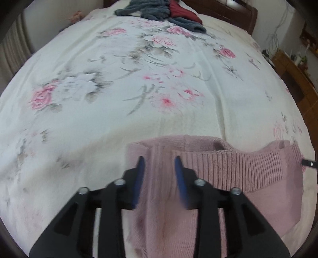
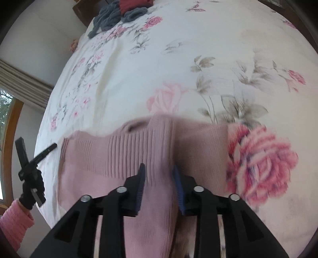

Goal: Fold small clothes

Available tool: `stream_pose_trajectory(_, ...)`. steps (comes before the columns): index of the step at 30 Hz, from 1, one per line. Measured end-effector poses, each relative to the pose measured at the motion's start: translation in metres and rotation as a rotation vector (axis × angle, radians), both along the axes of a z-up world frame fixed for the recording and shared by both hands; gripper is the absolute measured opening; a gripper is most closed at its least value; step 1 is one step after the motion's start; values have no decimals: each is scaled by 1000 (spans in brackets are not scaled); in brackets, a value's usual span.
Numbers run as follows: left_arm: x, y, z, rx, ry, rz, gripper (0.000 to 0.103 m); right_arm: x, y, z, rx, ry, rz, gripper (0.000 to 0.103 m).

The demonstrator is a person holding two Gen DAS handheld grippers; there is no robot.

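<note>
Currently: one pink knit sweater [image 1: 228,174] on the floral bedsheet [image 1: 99,111], near edge of the bed. Its ribbed band [image 2: 111,152] runs crosswise between my two tongs, so the long axis lies left to right. My left gripper [image 1: 159,160] has a bunched fold of the knit between its blue pads [image 1: 139,178], clamped on it. My right gripper [image 2: 158,168] likewise pinches a raised ridge of the same sweater. Count at the far end: one grey garment [image 1: 151,10], one dark red garment [image 1: 182,12], heaped together, well apart from the sweater.
</note>
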State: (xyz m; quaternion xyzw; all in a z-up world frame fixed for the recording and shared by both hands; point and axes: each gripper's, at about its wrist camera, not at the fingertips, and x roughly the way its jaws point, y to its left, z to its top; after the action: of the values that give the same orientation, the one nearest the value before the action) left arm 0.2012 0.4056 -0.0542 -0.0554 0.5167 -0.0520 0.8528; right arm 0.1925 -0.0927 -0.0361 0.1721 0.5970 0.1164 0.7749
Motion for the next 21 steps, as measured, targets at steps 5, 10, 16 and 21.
stream_pose_trajectory(5, -34, -1, 18, 1, -9, -38, 39, -51, 4, 4, 32, 53, 42, 43)
stream_pose_trajectory(10, -70, -22, 18, -25, 25, -108, 44, -96, 9, -11, 47, 128, 65, 43)
stream_pose_trajectory(16, -92, -48, -8, -21, 108, -147, 46, -118, 12, -25, 52, 172, 69, 10)
stream_pose_trajectory(21, -97, -51, -30, 13, 156, -143, 46, -123, 2, -26, 30, 180, 54, 8)
